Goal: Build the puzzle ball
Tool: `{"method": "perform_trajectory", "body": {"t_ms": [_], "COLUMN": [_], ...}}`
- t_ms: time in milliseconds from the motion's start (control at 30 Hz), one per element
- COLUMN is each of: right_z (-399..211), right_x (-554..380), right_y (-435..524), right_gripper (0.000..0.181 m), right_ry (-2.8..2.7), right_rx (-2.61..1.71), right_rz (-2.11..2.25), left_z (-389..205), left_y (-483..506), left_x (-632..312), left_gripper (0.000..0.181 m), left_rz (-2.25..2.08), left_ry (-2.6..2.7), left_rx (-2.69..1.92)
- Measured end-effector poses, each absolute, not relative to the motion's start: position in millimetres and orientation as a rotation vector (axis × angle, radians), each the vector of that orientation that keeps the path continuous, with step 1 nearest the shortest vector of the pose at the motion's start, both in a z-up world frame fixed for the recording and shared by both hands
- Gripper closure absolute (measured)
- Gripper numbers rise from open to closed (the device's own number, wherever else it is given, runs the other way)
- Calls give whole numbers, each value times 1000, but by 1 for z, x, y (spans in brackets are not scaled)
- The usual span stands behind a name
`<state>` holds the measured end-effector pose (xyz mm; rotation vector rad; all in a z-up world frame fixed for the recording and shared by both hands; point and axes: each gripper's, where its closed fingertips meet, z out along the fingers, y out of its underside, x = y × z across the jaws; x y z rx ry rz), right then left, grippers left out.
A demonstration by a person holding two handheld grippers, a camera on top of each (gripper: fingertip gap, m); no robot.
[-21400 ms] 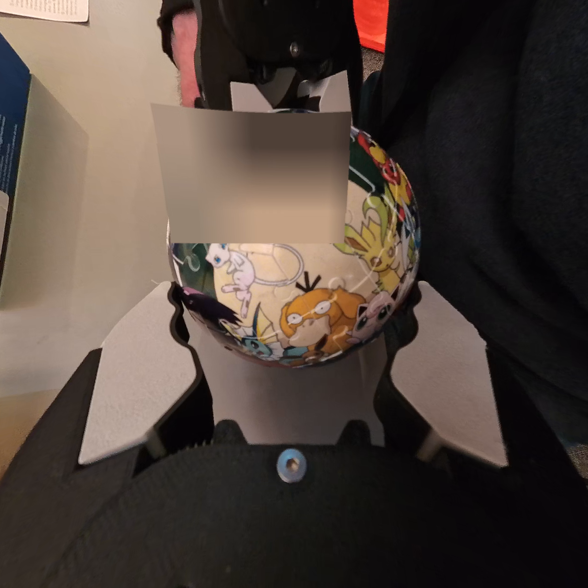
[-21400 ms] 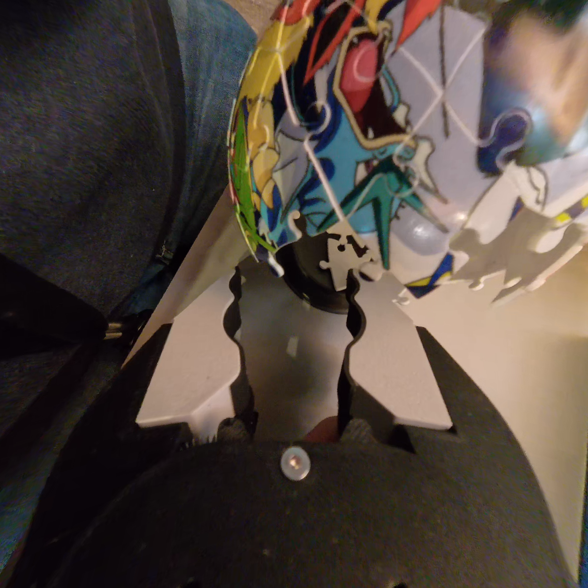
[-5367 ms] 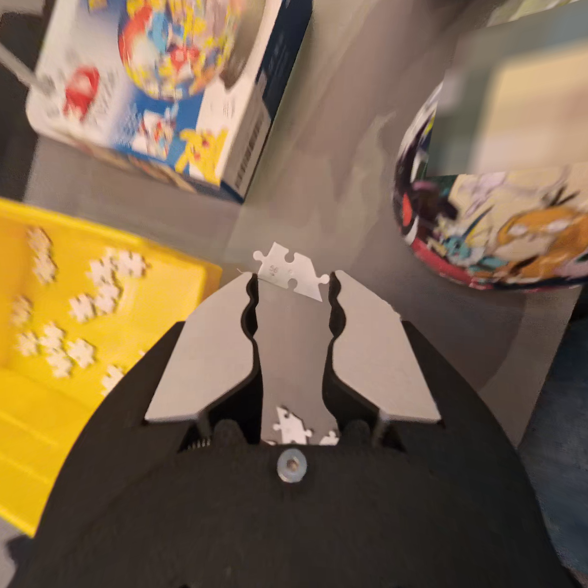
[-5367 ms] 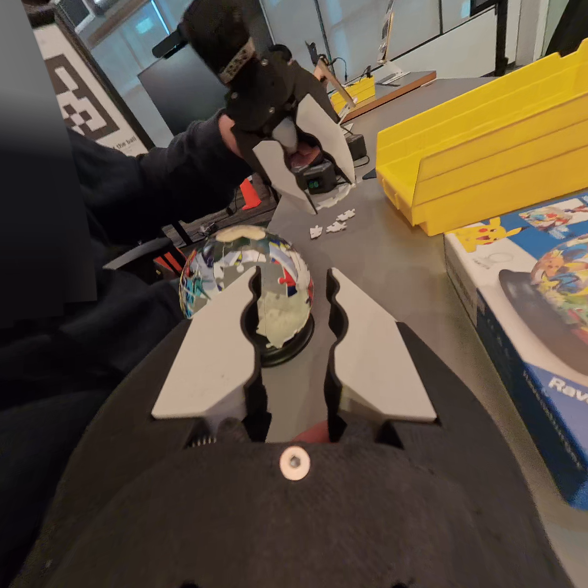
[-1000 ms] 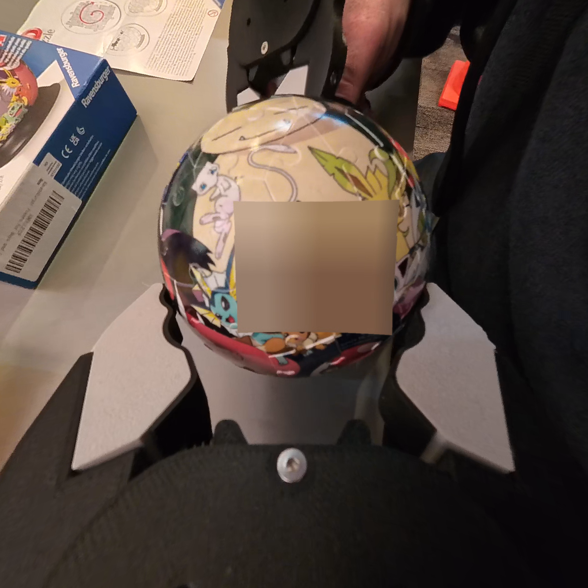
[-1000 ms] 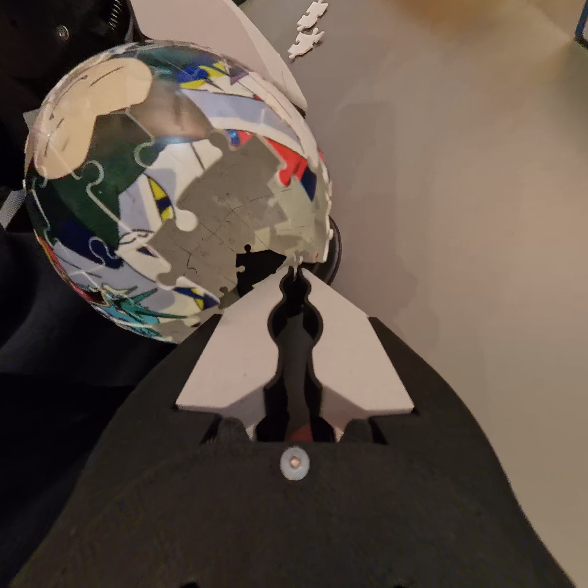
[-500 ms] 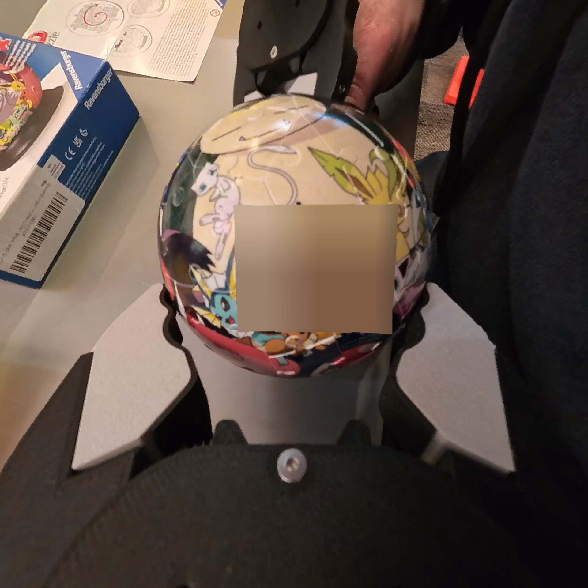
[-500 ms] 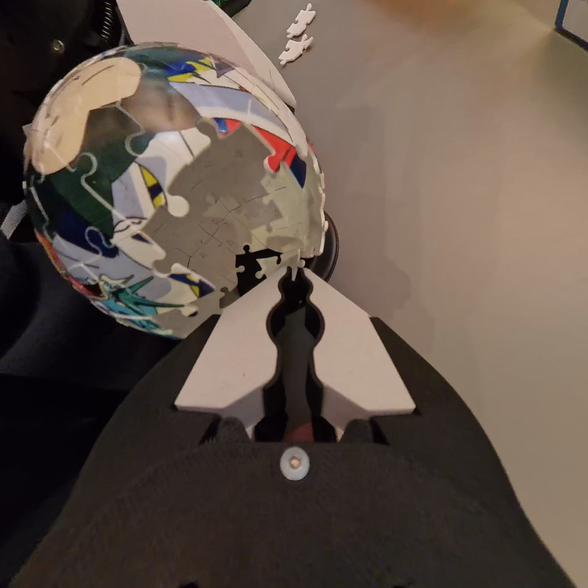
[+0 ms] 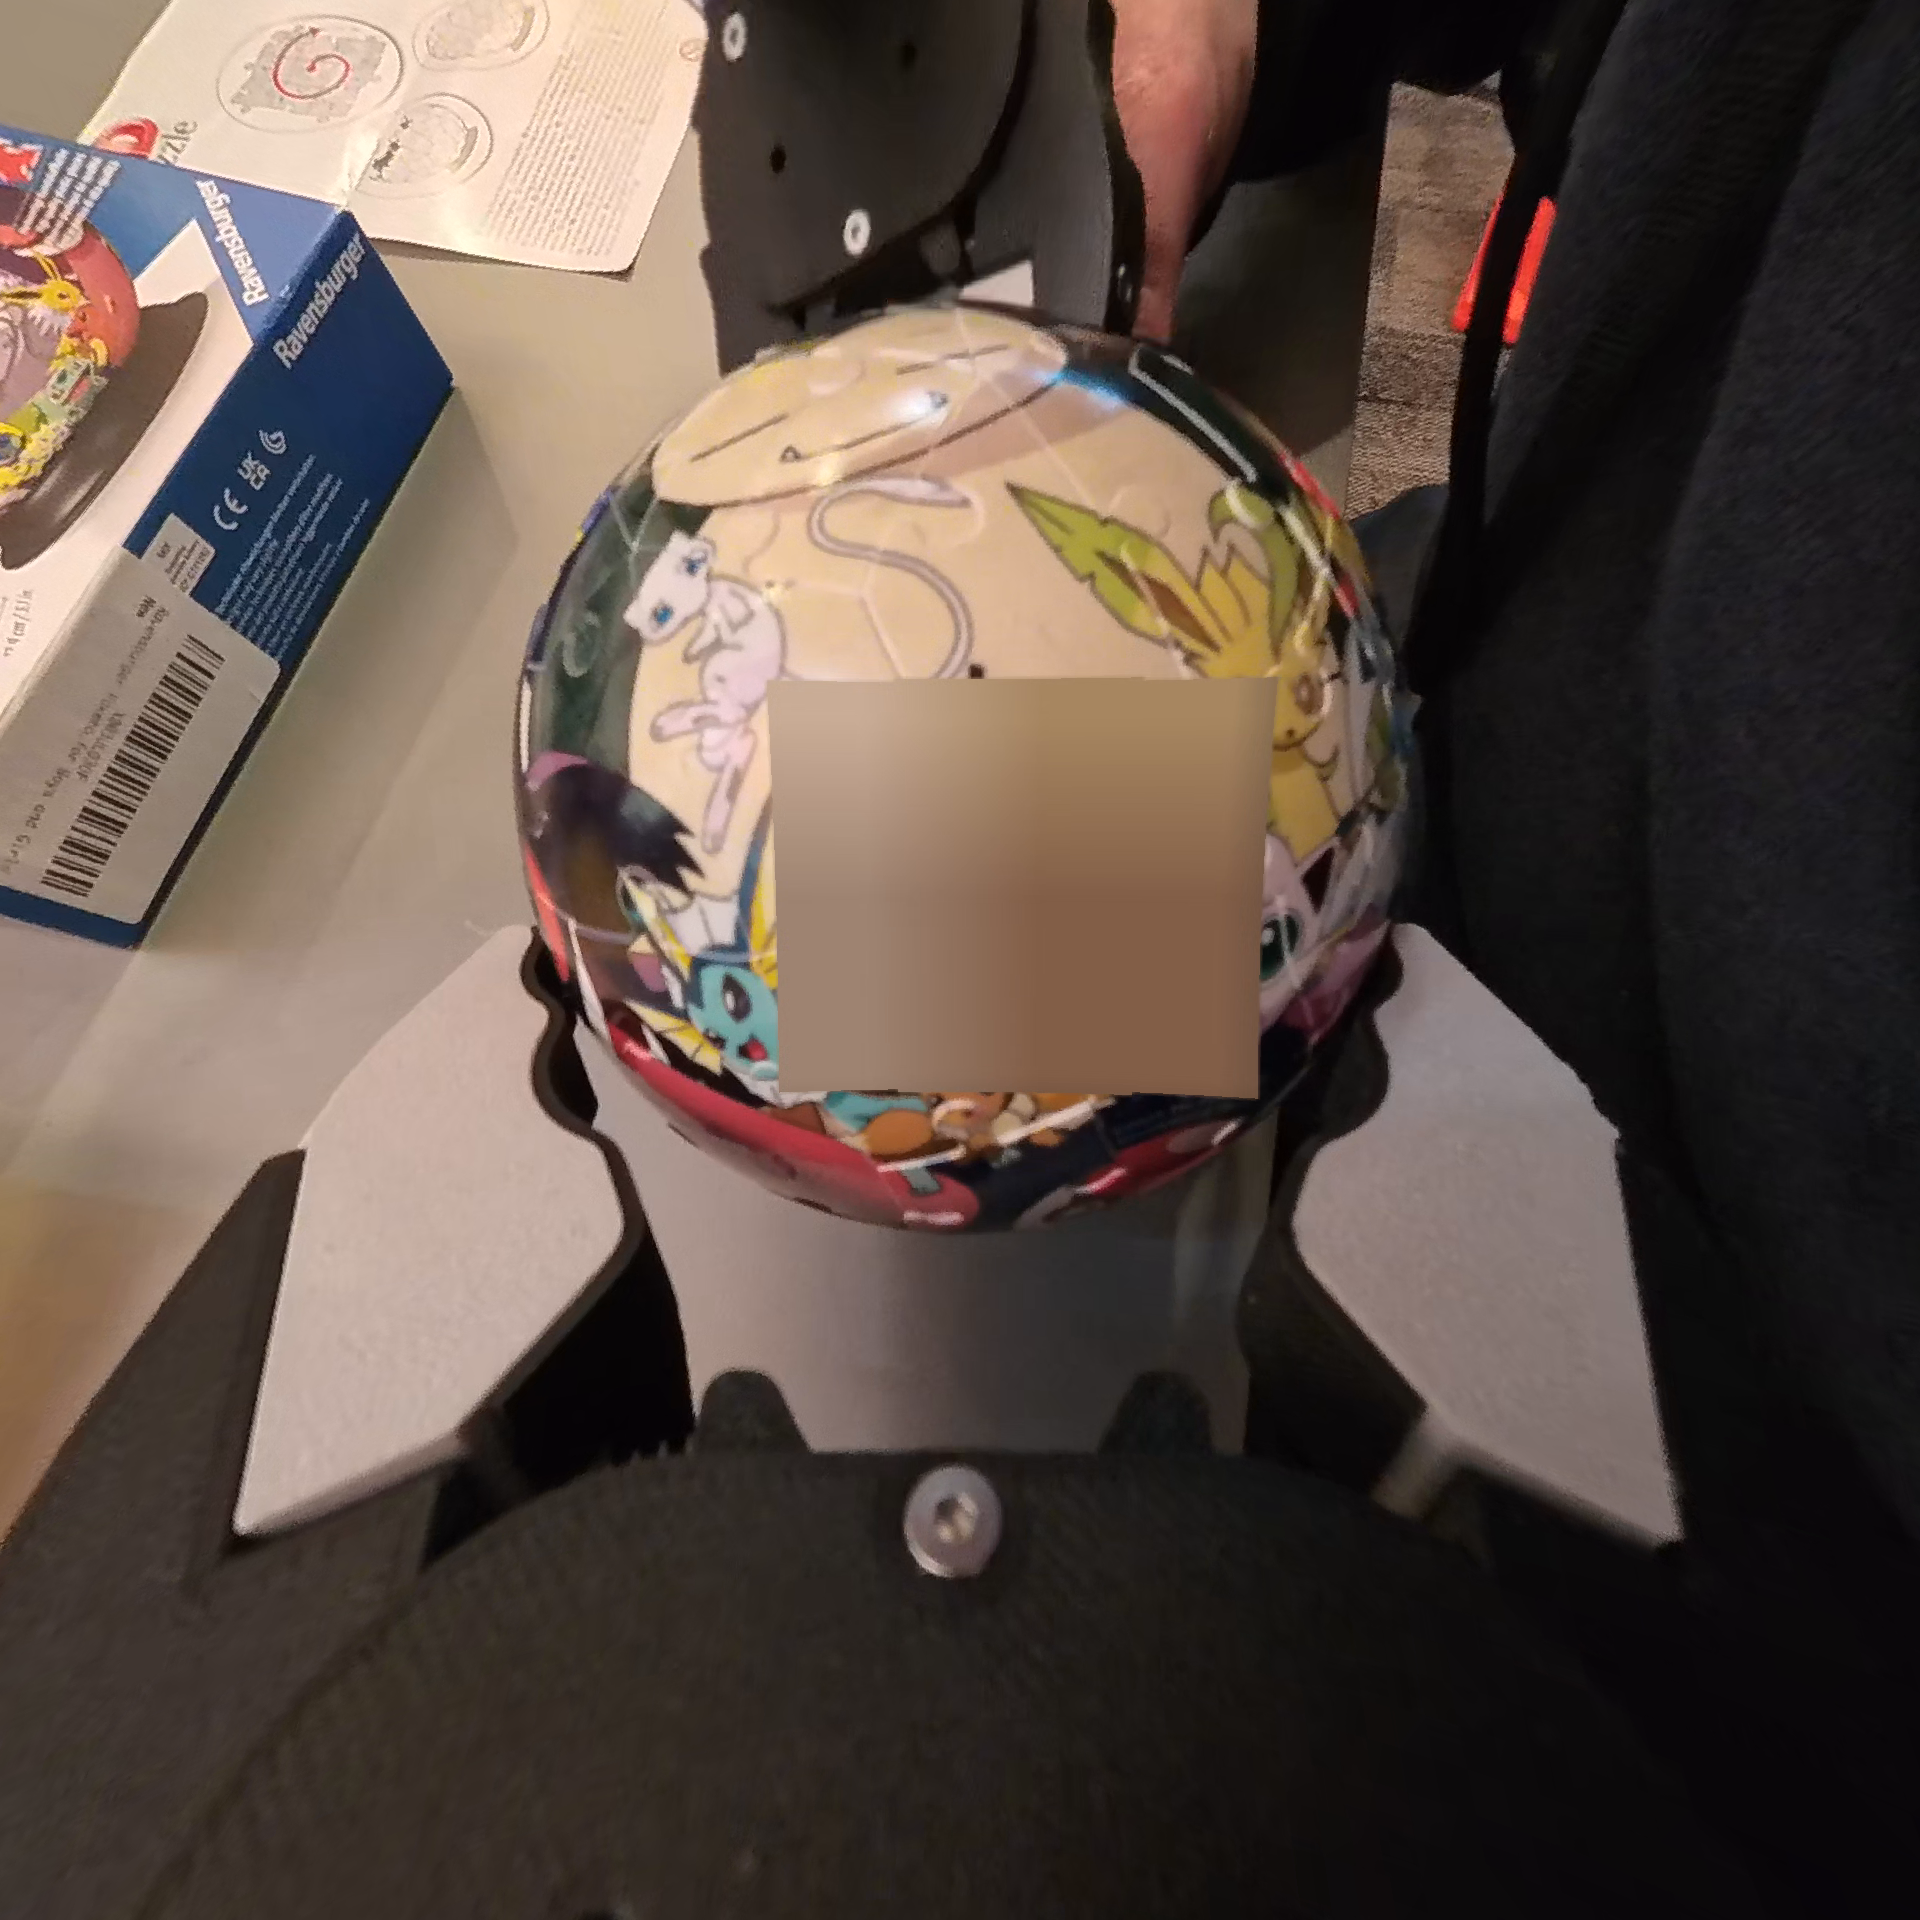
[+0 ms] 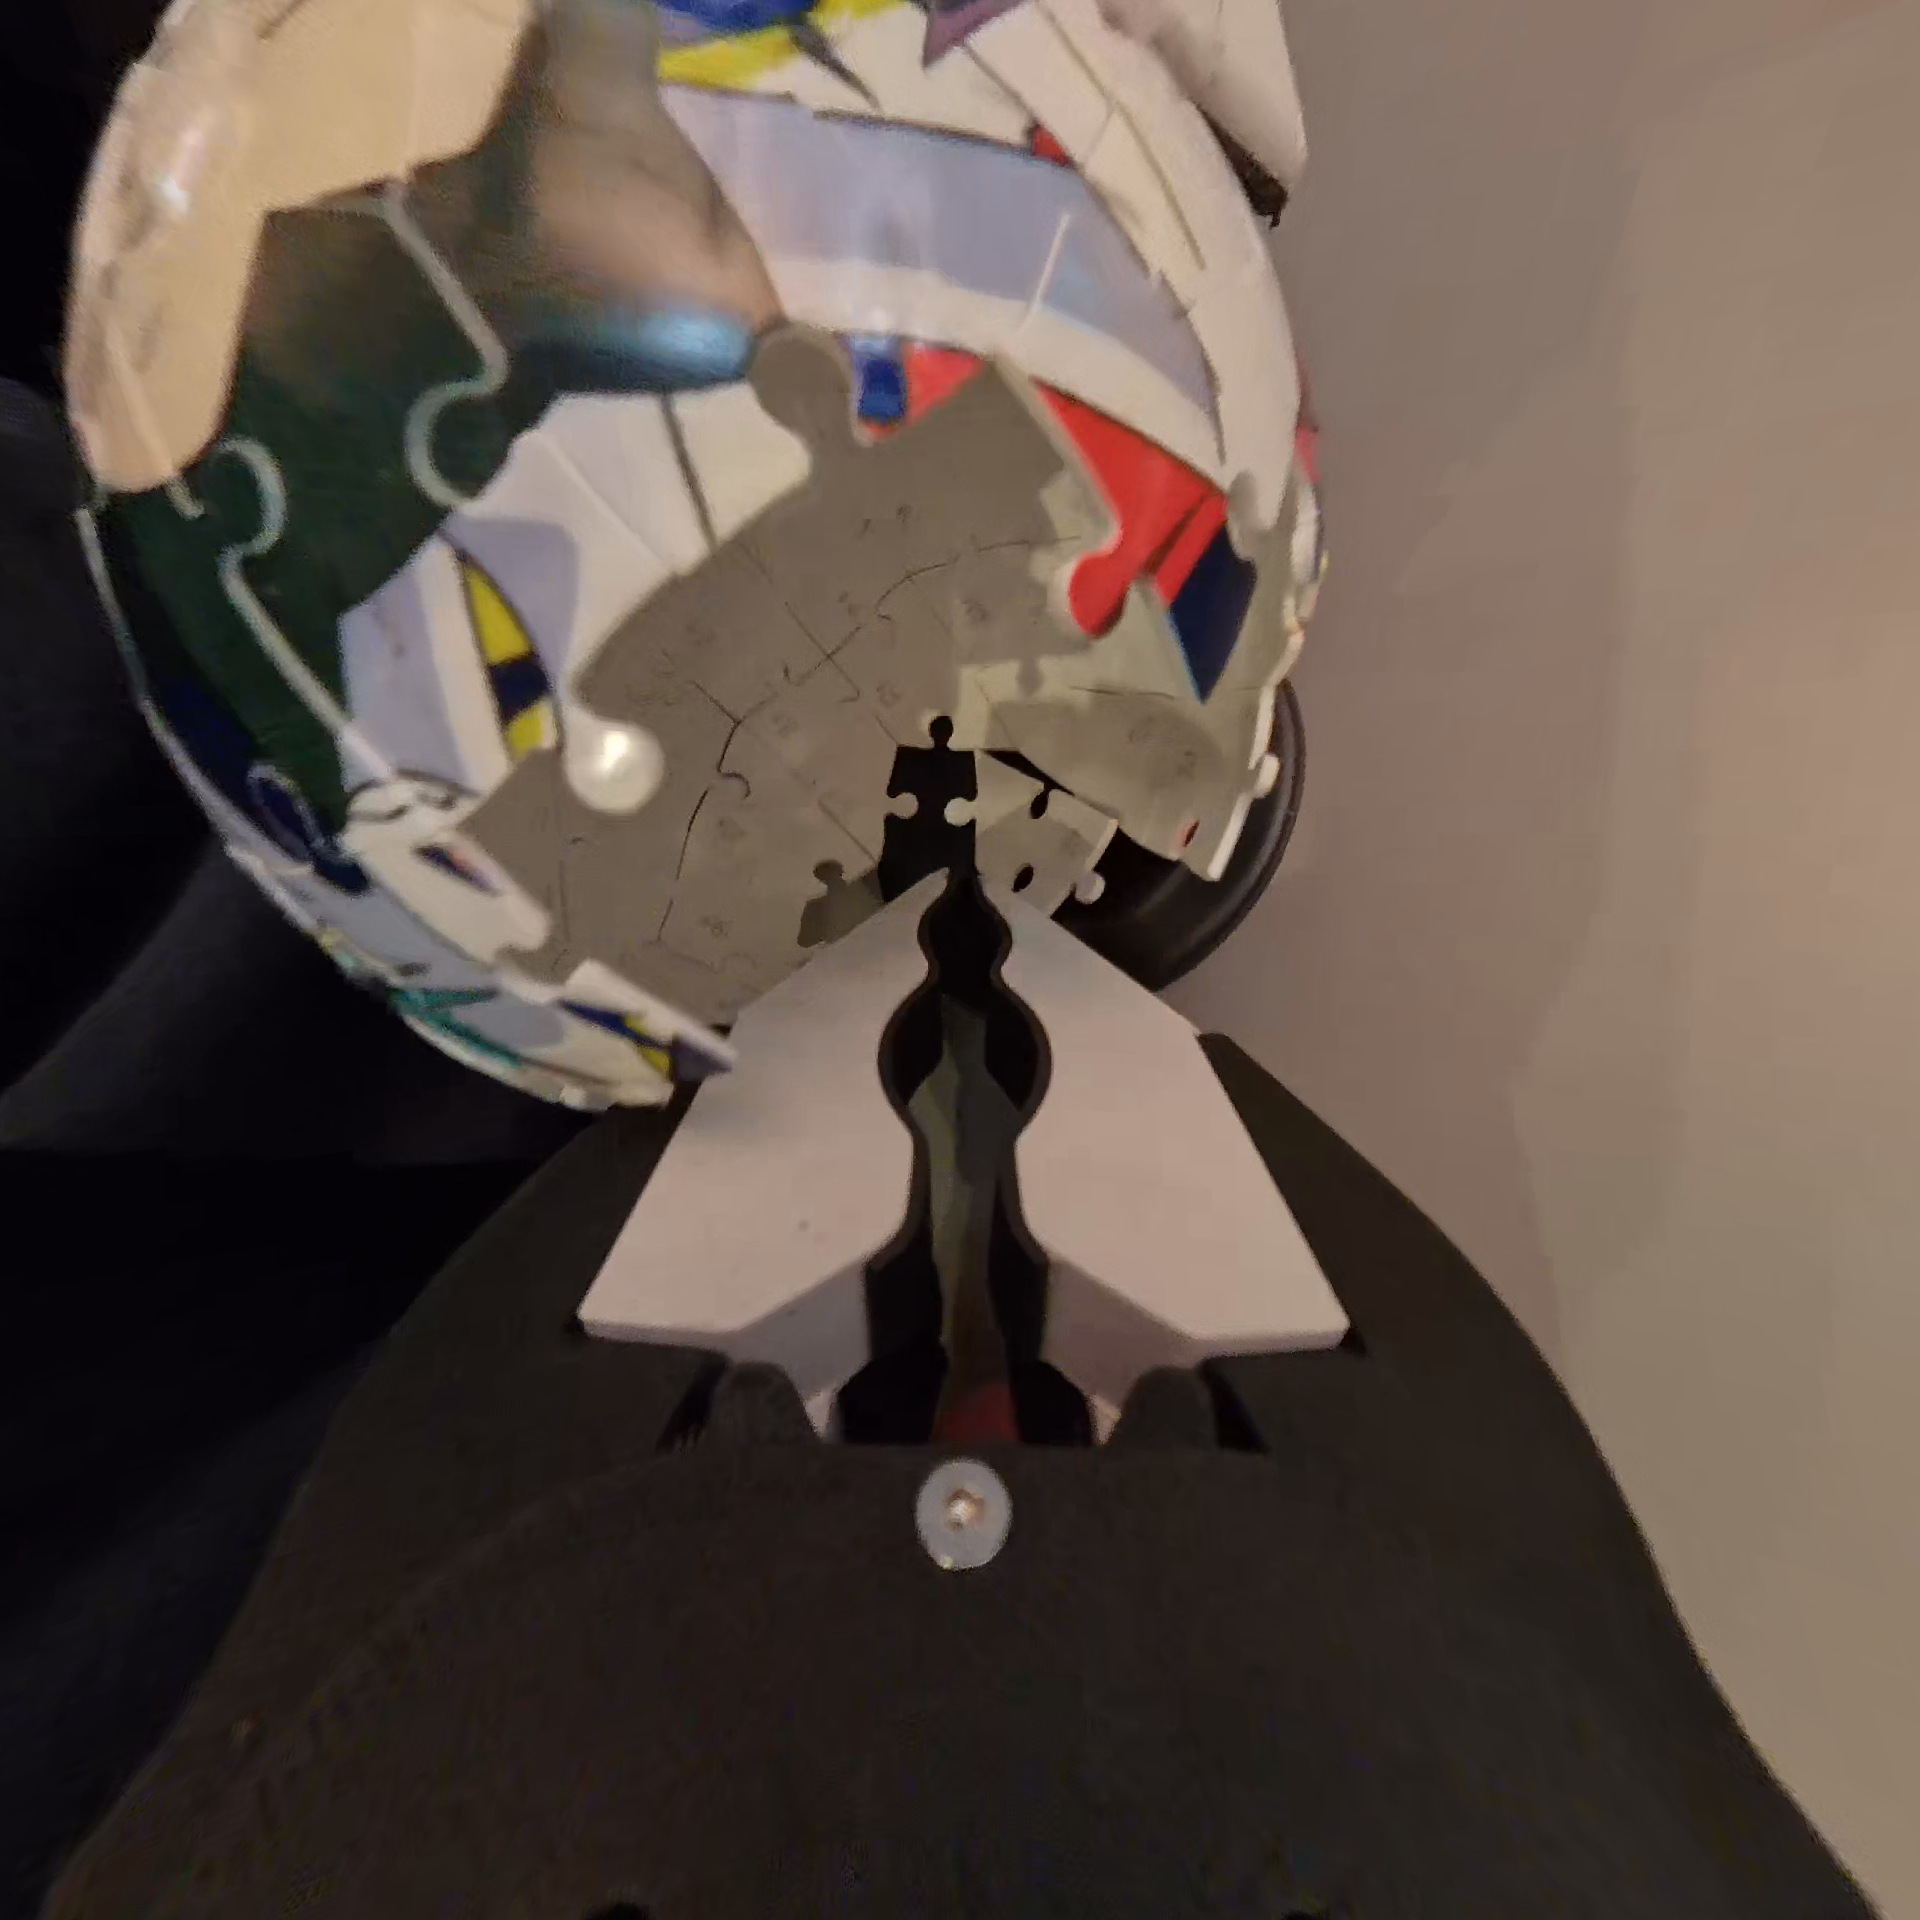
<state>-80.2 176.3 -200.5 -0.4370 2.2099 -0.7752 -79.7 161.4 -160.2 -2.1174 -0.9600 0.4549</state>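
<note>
The glossy, cartoon-printed puzzle ball (image 9: 935, 623) sits between the spread grey fingers (image 9: 436, 1195) of the left gripper (image 9: 961, 966), which clasp it at its lower flanks over the pale grey table (image 9: 343, 997). In the right wrist view the ball (image 10: 582, 499) shows its unfinished side: a ragged opening through which the grey inner faces of the pieces appear, with a dark stand (image 10: 1236, 883) just behind its lower edge. The right gripper (image 10: 961, 883) points its tips at the small dark gap at the bottom of that opening; its fingers are drawn almost together, and a thin pale sliver seems to lie between them, though the blur leaves it unclear whether this is a piece. Left of the ball lies a blue and white cardboard box (image 9: 197, 540), and beyond the box a white printed leaflet (image 9: 436, 114). To the right of the ball is a person's dark sleeve (image 9: 1714, 727).
</note>
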Motion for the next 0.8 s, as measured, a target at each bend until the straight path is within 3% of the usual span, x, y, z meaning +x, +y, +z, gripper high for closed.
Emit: {"method": "perform_trajectory", "body": {"t_ms": [800], "right_z": [-203], "right_x": [-95], "right_y": [161], "right_gripper": [181], "right_ry": [2362], "right_rx": [-452], "right_rz": [-934], "left_z": [-162], "left_y": [163], "left_x": [-78], "left_gripper": [44], "left_rz": [461], "left_ry": [-948], "left_rx": [-2135]}}
